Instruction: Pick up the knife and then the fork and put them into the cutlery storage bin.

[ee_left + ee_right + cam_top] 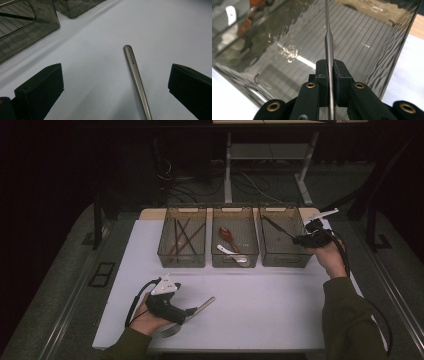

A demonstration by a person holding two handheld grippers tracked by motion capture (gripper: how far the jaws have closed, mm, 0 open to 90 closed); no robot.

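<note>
Fork (136, 75) brushed matt metal; bins (287, 50) smoky clear plastic, prob. glossy.

You are working in what is looking like a lab or test room: a white rectangular table top (260, 315) is sitting lit in a dark room, three smoky clear plastic bins (235, 244) are standing along its far edge, and beyond it loose cables (250, 182) are trailing round a white metal desk frame (228, 170).

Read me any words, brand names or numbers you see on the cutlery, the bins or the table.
Small engraved marking near the end of the silver metal fork handle lying on the white table: too small and blurred to read.
The three smoky transparent plastic bins: no readable text.
</note>
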